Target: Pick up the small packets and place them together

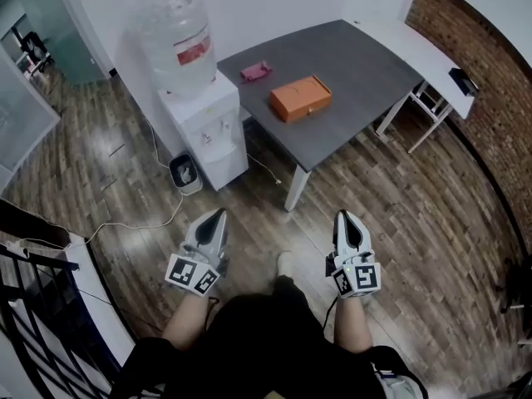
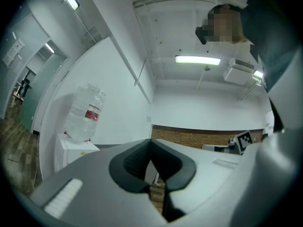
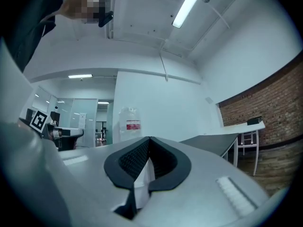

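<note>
Left gripper (image 1: 219,216) and right gripper (image 1: 343,217) are over the wood floor, well short of the desk (image 1: 366,73). Jaws on both are closed and empty. Pink packet (image 1: 255,71) lies on the desk near the orange box (image 1: 300,98).

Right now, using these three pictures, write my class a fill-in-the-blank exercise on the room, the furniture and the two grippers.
The flat orange box lies on the dark grey ____. In the head view, the small pink packet lies to the box's ____. The clear water bottle with a red label stands on the white ____. The left gripper and right gripper both have their jaws ____.
Missing words: table; left; dispenser; shut.
</note>
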A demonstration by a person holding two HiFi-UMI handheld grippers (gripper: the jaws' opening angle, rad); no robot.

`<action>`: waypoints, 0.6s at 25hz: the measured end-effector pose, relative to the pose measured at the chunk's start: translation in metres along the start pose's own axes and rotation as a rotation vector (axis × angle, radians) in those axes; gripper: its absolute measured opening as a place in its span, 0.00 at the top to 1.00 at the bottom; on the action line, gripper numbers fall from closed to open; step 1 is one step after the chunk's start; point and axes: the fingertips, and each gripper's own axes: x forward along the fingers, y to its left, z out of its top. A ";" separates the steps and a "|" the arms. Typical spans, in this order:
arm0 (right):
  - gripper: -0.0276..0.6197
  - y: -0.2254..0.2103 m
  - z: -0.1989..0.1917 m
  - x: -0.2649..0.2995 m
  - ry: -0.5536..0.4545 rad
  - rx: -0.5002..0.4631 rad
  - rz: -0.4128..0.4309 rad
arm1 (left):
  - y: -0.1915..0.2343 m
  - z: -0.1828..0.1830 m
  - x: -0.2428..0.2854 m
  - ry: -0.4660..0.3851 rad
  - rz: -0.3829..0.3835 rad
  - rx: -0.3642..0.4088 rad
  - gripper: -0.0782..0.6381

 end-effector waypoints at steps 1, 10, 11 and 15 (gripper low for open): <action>0.95 -0.002 0.001 0.009 -0.006 0.007 0.011 | 0.002 0.000 0.007 0.003 -0.003 0.007 0.89; 0.95 -0.044 0.005 0.066 -0.009 -0.015 0.032 | 0.022 -0.007 0.078 0.012 0.003 0.028 0.89; 0.95 -0.051 0.005 0.071 -0.009 -0.015 0.026 | 0.023 -0.008 0.085 0.012 0.002 0.027 0.89; 0.95 -0.075 0.003 0.092 -0.004 -0.013 0.022 | 0.030 -0.010 0.114 0.007 0.014 0.032 0.89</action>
